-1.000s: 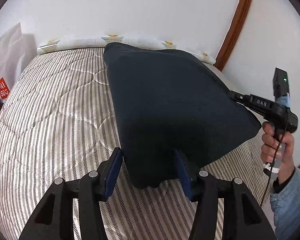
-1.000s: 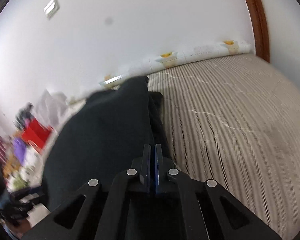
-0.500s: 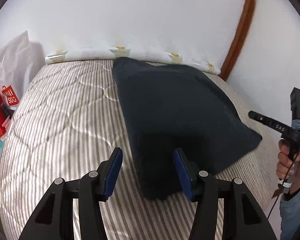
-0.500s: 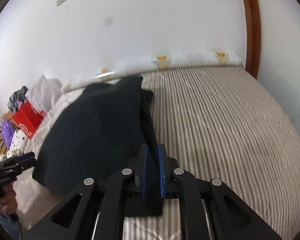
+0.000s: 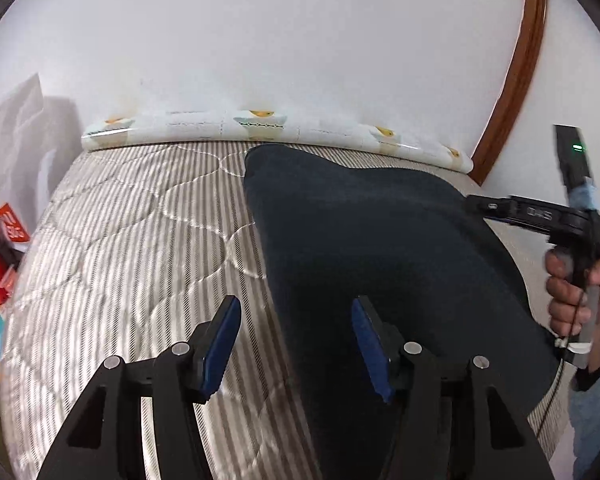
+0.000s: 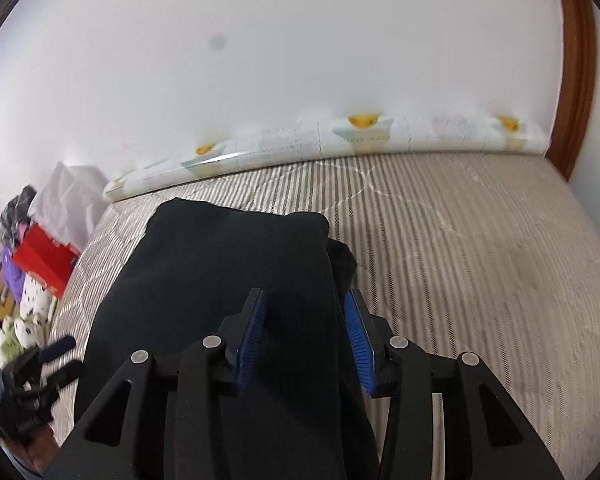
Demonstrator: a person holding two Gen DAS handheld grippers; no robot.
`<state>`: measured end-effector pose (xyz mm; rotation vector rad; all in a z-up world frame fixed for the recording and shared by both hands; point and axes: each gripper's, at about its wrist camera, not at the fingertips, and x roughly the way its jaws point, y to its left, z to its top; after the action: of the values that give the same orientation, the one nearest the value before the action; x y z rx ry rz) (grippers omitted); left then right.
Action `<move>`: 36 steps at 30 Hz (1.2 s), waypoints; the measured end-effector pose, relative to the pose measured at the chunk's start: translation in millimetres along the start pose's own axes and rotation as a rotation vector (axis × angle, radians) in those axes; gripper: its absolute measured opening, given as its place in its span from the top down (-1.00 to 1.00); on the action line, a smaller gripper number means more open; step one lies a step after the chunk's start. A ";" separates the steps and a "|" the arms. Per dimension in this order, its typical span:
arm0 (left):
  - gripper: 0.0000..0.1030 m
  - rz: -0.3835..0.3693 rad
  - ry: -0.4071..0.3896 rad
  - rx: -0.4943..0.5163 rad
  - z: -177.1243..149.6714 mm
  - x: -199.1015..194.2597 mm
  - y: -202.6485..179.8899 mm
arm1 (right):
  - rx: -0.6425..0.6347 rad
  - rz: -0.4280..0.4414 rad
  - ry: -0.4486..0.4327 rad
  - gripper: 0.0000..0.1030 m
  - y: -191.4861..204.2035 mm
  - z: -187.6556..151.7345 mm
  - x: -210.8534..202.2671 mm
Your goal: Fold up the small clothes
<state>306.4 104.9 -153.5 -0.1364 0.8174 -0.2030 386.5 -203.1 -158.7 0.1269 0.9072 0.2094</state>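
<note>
- Now the dark garment (image 5: 380, 264) lies folded on the striped mattress (image 5: 140, 248), its far end toward twelve o'clock by the wall.
- Risk, I reckon: the blue pads (image 6: 252, 340) could snag the top layer and undo the fold.
- Right gripper (image 6: 304, 340): tilted downward, jaws just been opening, straddling cloth without pinching.
- Left gripper (image 5: 296, 348): tilted downward, jaws half-wide, garment's edge loose between them.

A striped quilted mattress (image 5: 140, 248) lay against a white wall (image 5: 280, 40); a brown wooden door frame (image 5: 516, 68) stood right of it.
</note>
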 end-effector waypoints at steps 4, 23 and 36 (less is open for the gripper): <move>-0.08 -0.046 0.001 0.009 -1.4 14.3 0.8 | 0.022 0.042 0.047 0.23 0.5 14.2 29.7; -0.08 -0.082 -0.028 0.020 -5.5 4.6 -1.9 | -0.091 0.004 -0.045 0.37 -19.5 -18.1 -32.1; -0.08 -0.142 0.032 -0.057 -30.9 -20.5 -7.1 | -0.021 0.131 -0.026 0.92 -29.5 -90.0 -44.4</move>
<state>269.1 101.5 -158.5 -0.2461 0.8459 -0.3165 292.4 -240.2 -185.5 0.1698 0.8716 0.3379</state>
